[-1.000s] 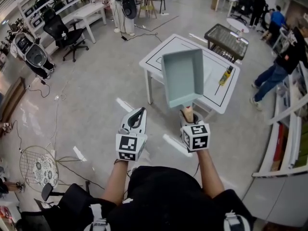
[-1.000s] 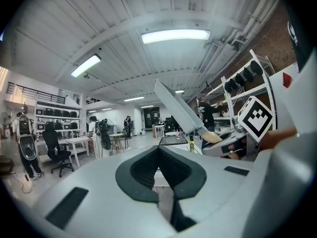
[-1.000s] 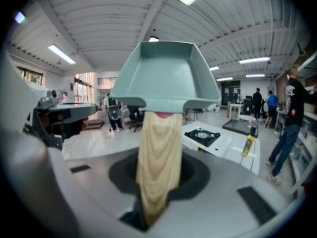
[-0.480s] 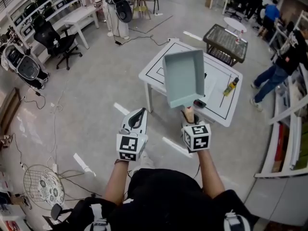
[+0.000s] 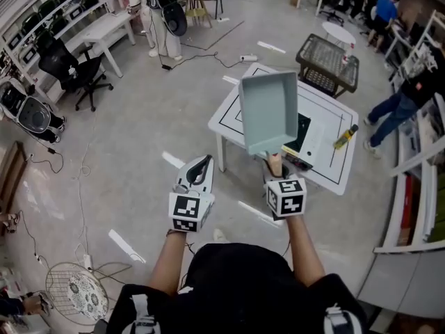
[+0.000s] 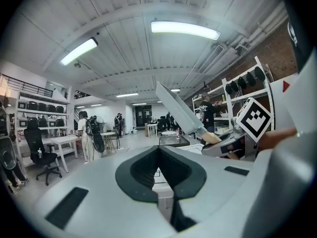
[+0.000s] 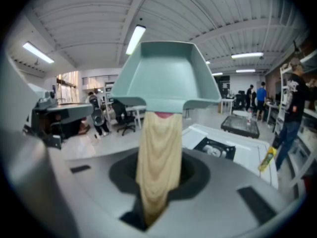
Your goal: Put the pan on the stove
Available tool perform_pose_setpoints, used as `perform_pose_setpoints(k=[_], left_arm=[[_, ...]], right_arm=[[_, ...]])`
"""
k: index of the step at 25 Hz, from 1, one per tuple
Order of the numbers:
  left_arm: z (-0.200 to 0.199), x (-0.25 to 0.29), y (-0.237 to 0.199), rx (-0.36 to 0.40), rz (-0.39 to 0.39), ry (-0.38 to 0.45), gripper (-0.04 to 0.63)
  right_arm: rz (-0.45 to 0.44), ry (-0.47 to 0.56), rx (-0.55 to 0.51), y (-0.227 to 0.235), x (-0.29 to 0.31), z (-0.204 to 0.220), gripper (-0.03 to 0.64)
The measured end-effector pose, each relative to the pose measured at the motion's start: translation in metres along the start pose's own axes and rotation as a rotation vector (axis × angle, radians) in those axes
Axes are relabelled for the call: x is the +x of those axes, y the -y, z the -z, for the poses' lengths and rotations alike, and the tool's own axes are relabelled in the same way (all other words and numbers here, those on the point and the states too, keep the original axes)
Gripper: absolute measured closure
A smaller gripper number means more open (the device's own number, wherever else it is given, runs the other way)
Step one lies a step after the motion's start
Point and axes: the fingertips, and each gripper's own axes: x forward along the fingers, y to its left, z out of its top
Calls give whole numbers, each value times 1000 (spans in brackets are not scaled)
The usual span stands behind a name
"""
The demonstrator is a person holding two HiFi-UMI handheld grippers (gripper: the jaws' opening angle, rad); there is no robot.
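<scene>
A teal square pan [image 5: 268, 113] hangs tilted in the air in front of me, over the near edge of a white table [image 5: 327, 127]. My right gripper [image 5: 274, 171] is shut on its pale wooden handle [image 7: 158, 157], which runs down between the jaws; the pan [image 7: 166, 78] fills the upper middle of the right gripper view. A black stove [image 5: 302, 132] lies on the table, partly hidden behind the pan, and it shows as the stove [image 7: 216, 149] to the pan's right. My left gripper [image 5: 198, 169] is shut and empty, off to the pan's left; its jaws [image 6: 159, 157] meet.
A yellow bottle [image 5: 346, 137] lies on the table's right side. A wire-topped cart [image 5: 327, 60] stands beyond the table. People stand at the right by shelves [image 5: 417, 186]. An office chair [image 5: 66, 68], desks and cables are at the left, a round wire guard [image 5: 76, 291] on the floor.
The table has drawn closer and slid right in the head view, and the black stove now shows beside the pan. Both grippers keep their pose; the pan stays held.
</scene>
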Motion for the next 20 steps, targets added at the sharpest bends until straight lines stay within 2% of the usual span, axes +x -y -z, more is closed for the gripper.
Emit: perform_pose_setpoints(k=[10,20], left_arm=[[9,35,-56,-7,80,-3,569],[18,67,-55,-10,145,-19,569]], right_arm=[[81,-18,34,-12,50,-19,522],[135,-28,64,6,62,-17,522]])
